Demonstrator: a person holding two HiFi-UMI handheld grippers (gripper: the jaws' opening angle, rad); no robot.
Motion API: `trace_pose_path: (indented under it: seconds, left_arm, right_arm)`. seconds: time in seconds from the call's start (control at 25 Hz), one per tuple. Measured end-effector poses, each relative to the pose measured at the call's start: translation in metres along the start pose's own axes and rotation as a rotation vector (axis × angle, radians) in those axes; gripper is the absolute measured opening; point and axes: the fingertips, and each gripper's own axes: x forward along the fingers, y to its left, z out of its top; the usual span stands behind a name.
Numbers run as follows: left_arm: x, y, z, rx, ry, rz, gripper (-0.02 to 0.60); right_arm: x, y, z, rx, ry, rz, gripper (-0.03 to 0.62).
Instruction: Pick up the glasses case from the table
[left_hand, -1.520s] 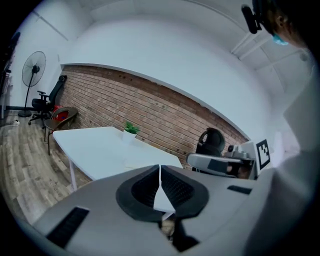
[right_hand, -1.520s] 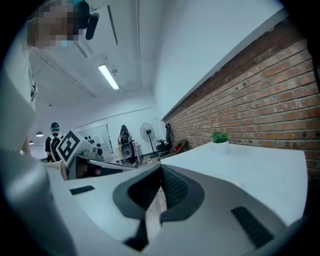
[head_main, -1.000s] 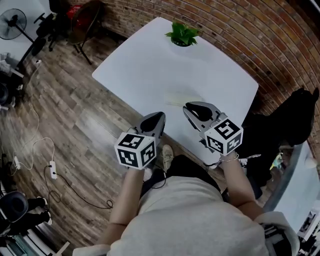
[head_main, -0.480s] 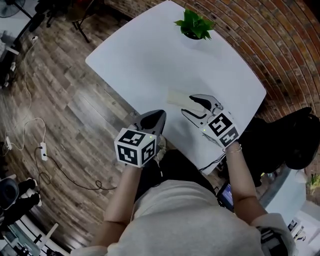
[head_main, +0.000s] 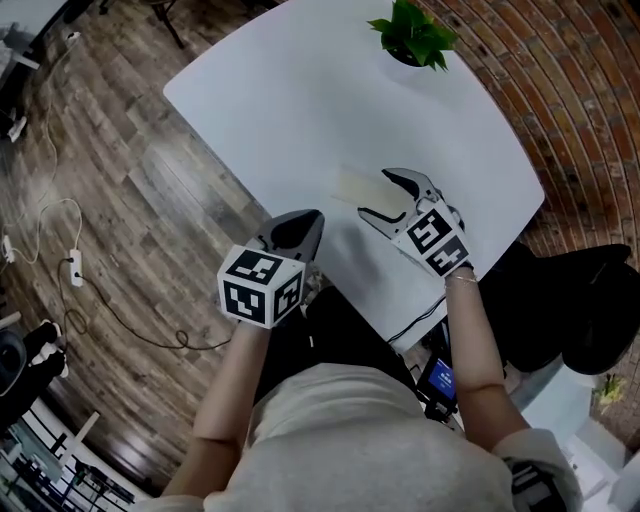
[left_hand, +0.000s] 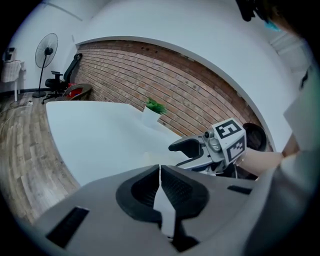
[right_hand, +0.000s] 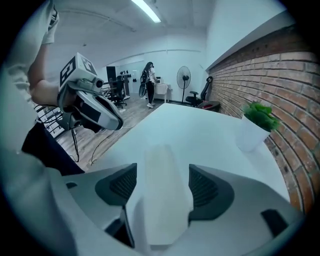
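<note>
Spread wide after just opening, the jaws of the right gripper (head_main: 378, 193) point at the glasses case (head_main: 350, 185). In the right gripper view the case fills the gap between them, and neither pad presses on it. The jaws of the left gripper (head_main: 312, 218) are pressed together on nothing. Wood floor (head_main: 100, 200) takes up the left half of the head view, and a brick wall (head_main: 570, 100) curves down the right edge. Between them the white table (head_main: 290, 90) runs from the top centre towards the middle. The left gripper hangs at its near edge, lower left of the right one. A potted plant (head_main: 415, 35) stands at the table's far end, top right. The pale case lies flat near the frame's centre, just left of the right gripper's tips.
</note>
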Motion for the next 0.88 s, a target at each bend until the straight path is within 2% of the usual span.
trace_pose_path:
  seconds: [0.28,0.52,0.72,0.88]
  left_arm:
    - [0.009,0.007,-0.007,-0.019,0.010,0.027,0.012]
    - [0.009,0.005,-0.010,-0.023,0.015,0.025,0.012]
    - [0.012,0.003,-0.011,-0.014,0.019,0.017,0.012]
    - [0.014,0.008,-0.011,-0.013,0.025,0.022,0.012]
  right_arm:
    - [0.022,0.002,-0.017,-0.060,0.093,0.064,0.319]
    - [0.030,0.003,-0.025,-0.144,0.158,0.021,0.322]
    - [0.031,0.001,-0.028,-0.126,0.150,0.032,0.321]
    - [0.031,-0.003,-0.026,-0.111,0.156,0.018,0.291]
